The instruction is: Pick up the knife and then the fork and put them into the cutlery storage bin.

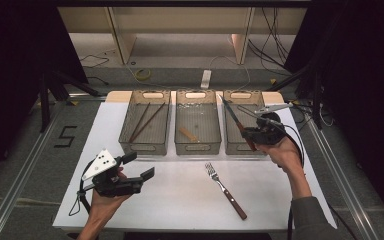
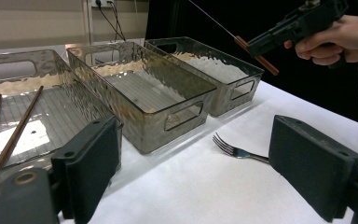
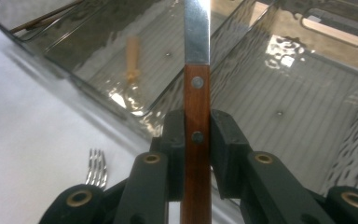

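Fingers (image 3: 223, 135) clamping knife (image 3: 196, 93), raised

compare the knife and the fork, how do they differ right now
The knife is clamped by its handle in the right gripper, up over the right bin; the fork lies loose on the white table. The knife ends in a flat blade, the fork in tines. Both have reddish-brown wooden handles.

knife (image 3: 196, 93): glossy metal blade, smooth wooden handle; bins (image 1: 197, 122) clear rippled plastic.
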A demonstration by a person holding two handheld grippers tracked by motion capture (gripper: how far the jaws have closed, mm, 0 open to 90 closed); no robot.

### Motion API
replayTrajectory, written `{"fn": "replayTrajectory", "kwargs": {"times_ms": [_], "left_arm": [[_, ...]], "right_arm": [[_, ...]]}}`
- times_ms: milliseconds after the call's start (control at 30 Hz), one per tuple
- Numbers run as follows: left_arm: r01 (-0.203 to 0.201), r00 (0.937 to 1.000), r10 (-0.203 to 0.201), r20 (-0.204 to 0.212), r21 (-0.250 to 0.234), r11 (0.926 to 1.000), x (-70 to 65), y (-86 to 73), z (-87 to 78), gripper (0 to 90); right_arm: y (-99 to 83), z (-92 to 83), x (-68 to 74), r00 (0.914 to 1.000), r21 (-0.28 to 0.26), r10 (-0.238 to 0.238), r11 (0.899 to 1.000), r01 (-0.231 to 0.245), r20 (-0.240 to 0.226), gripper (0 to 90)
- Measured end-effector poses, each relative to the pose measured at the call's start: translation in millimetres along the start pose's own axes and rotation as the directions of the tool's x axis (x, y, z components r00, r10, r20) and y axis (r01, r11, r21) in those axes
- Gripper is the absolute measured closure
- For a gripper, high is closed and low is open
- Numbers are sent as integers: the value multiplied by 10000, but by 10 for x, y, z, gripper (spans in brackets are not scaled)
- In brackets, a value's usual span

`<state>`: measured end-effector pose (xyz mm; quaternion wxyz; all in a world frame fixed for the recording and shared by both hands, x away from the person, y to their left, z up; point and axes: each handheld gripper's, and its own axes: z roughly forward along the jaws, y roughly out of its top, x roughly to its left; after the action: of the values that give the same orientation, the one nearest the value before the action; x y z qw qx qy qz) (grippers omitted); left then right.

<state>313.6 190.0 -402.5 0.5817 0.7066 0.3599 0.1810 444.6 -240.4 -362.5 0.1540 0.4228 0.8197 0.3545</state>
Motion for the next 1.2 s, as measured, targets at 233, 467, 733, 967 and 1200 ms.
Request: {"fn": "replayTrajectory", "kwargs": {"times_ms": [233,467,733,967,1200], "left_arm": [[2,10000,-2,20,-12,10000,-3,2,-1,156],[22,10000,-22,25,-18,10000,0,3,-6,156],[75,10000,-75,-4,-51,10000,3,1,-4,156],[9,10000,-9,4,-64,10000,-1,2,-9,156],[14,10000,-14,12,-59,10000,-1,2,-7,156]], "right_arm": [[123,65,-121,9991,-2,327,9995,-327,273,771],[196,118,-202,9973,12,605,9982,-606,416,771],[233,167,-274,9950,-24,842,9964,-842,543,771],[280,196,-347,9906,-60,1163,9932,-1161,719,771],[286,274,-396,9867,100,1398,9899,-1411,832,771]]}}
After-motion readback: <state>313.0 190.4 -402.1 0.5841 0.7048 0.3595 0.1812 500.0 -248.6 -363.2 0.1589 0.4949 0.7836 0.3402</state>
